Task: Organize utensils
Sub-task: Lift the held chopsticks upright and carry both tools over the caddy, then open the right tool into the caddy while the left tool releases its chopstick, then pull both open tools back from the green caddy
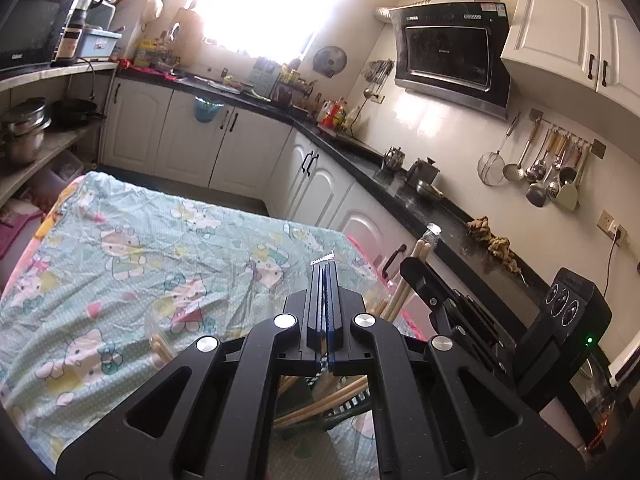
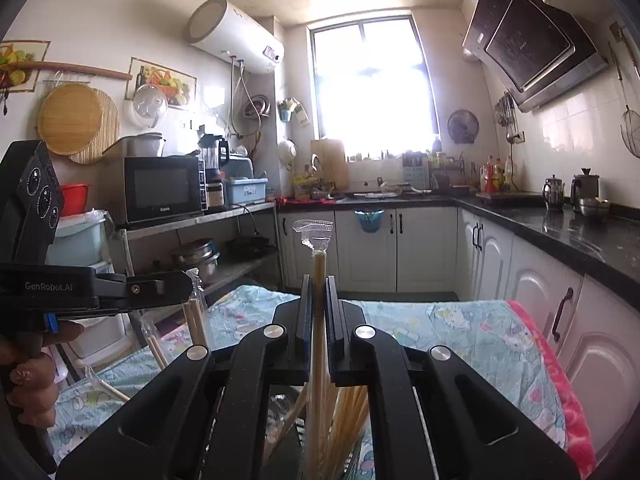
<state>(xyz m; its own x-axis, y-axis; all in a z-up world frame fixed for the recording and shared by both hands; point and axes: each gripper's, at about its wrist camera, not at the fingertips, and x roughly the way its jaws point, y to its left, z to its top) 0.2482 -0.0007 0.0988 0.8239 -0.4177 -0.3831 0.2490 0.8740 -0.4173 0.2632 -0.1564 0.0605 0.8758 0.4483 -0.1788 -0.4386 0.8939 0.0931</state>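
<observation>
I am holding a two-finger gripper in each hand over a table draped with a pale turquoise cartoon-print cloth (image 1: 132,240), in a small kitchen.

My right gripper (image 2: 319,280) pinches a pair of wooden chopsticks in a clear plastic sleeve (image 2: 319,268). The chopsticks stand nearly upright between the jaws, which are drawn in tight against them. The crinkled top of the sleeve rises above the fingertips, and the sticks run down behind the gripper body. Below it, just above the cloth, more pale chopsticks (image 2: 352,408) stand bunched together; what holds them is hidden by the gripper.

My left gripper (image 1: 324,268) has its jaws pressed together, and a thin serrated edge of clear wrapper (image 1: 322,259) pokes out at the tips. In the right wrist view this gripper reaches in from the left, and wrapped chopsticks (image 2: 195,316) hang down from its tips toward the cloth. My left hand (image 2: 28,376) grips its handle at the left edge of that view.

Beyond the far edge of the cloth stand white cabinets under a black countertop (image 1: 404,196). A bright window (image 2: 372,84) is behind them, and a black range hood (image 1: 448,52) hangs on the wall to the right of the cloth.
</observation>
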